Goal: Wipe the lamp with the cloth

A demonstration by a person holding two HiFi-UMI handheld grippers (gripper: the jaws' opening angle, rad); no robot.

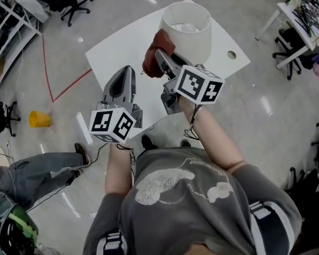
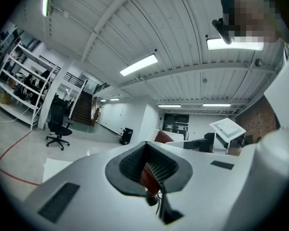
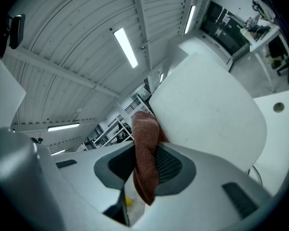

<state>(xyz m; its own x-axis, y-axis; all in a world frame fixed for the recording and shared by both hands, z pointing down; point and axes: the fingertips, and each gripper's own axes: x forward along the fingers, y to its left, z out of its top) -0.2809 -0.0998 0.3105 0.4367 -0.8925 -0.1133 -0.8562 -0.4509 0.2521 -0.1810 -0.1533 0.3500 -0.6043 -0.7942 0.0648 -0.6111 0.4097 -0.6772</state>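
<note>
Because the cloth [image 1: 153, 62] looked soft and limp, the right gripper [image 1: 161, 53] had it clenched mid-fold, its free end against the left side of the lamp [image 1: 189, 44] on the white table [image 1: 117, 52]. The lamp looked light and easily dented or tipped, favouring gentle strokes. The left gripper [image 1: 125, 73] hovered closed and empty nearby; the table's far edge lay close behind the lamp.

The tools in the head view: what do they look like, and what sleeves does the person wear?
The left tool and the right tool are grey, tapering shells with dark ribbed pads. Each carries a white cube with black square markers; thin dark cables hang below. The person wears a grey short-sleeved T-shirt.
</note>
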